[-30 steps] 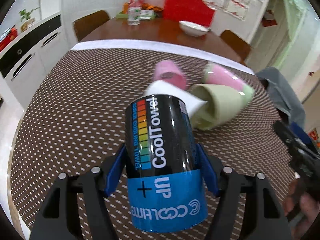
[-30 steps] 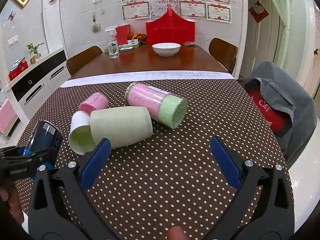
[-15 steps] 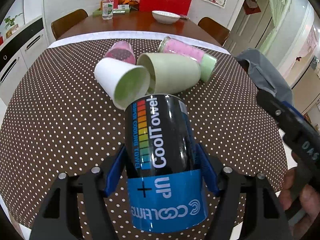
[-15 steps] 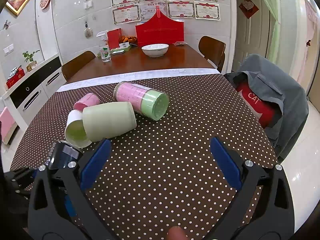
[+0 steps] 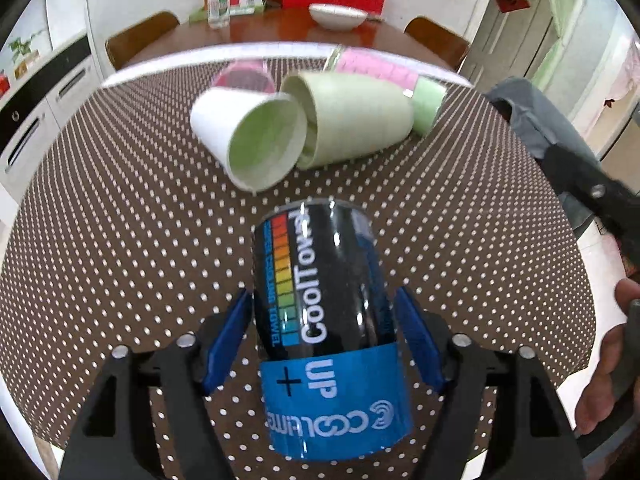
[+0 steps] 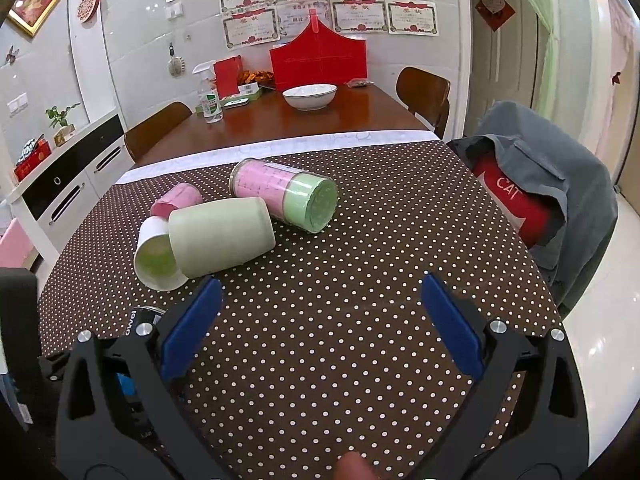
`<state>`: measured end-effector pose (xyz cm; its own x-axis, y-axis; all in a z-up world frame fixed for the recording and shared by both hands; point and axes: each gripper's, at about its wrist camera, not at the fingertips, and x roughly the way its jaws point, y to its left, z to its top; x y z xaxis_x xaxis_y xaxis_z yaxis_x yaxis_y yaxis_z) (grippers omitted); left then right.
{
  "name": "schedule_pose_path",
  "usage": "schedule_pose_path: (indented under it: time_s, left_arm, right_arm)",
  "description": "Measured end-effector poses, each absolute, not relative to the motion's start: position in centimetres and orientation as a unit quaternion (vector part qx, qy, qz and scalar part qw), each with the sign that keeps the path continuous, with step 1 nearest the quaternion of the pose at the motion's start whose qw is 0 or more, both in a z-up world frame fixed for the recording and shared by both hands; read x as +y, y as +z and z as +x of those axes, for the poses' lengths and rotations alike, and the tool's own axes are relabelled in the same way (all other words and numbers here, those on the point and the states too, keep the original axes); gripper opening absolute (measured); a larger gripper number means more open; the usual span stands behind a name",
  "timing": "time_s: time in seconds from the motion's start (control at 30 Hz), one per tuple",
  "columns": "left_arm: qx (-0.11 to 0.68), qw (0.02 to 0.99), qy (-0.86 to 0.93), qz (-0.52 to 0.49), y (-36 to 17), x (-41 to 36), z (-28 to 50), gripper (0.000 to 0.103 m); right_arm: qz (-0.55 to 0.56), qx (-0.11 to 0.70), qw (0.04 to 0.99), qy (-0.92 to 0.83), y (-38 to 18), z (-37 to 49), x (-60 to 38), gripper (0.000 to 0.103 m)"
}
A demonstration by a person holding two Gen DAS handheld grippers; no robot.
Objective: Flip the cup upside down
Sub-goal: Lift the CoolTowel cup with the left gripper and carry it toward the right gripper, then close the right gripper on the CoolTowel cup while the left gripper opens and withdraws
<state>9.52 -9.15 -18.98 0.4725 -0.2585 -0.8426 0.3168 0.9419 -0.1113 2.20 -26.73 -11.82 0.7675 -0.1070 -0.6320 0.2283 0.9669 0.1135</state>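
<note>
The bench (image 6: 360, 264), under a brown dotted cloth, fills both views. Low in the left wrist view, the left hand-held gripper (image 5: 324, 332) is clenched on a black and blue cup (image 5: 320, 304), held above the cloth. The right hand-held gripper (image 6: 320, 320) hangs released, its blue pads wide apart. Mid-frame lie a green cup (image 6: 220, 236), a pink and green bottle (image 6: 280, 196), a white cup (image 6: 154, 256) and a pink cup (image 6: 176, 200).
</note>
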Motion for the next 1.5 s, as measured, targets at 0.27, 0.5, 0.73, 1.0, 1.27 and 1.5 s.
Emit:
schedule_pose_path:
  time_s: [0.27,0.5,0.73,1.0,1.27,1.5]
  left_arm:
    - [0.424,0.892,-0.152,0.036,-15.8,-7.2,8.0,0.076]
    - [0.363,0.924,-0.100,0.065,-12.5,-4.5,7.0,0.076]
    - [0.340,0.935,-0.080,0.054,-10.1,-2.4,6.7,0.076]
    - [0.318,0.944,-0.073,0.052,-8.6,-1.3,5.8,0.076]
    - [0.285,0.955,-0.050,0.068,-7.6,0.1,4.9,0.076]
    - [0.299,0.952,-0.041,0.054,-8.3,2.1,5.3,0.076]
  right_arm:
    - [0.126,0.338,0.930,-0.074,-11.6,2.3,-27.2,0.097]
    - [0.131,0.339,0.930,-0.055,-10.8,2.4,-26.4,0.097]
    - [0.118,0.332,0.935,-0.039,-9.6,2.2,-24.5,0.097]
    - [0.111,0.336,0.935,-0.026,-8.8,2.1,-23.1,0.097]
    - [0.112,0.371,0.922,0.015,-8.9,2.7,-21.4,0.097]
    - [0.102,0.443,0.890,0.044,-10.7,4.2,-19.2,0.097]
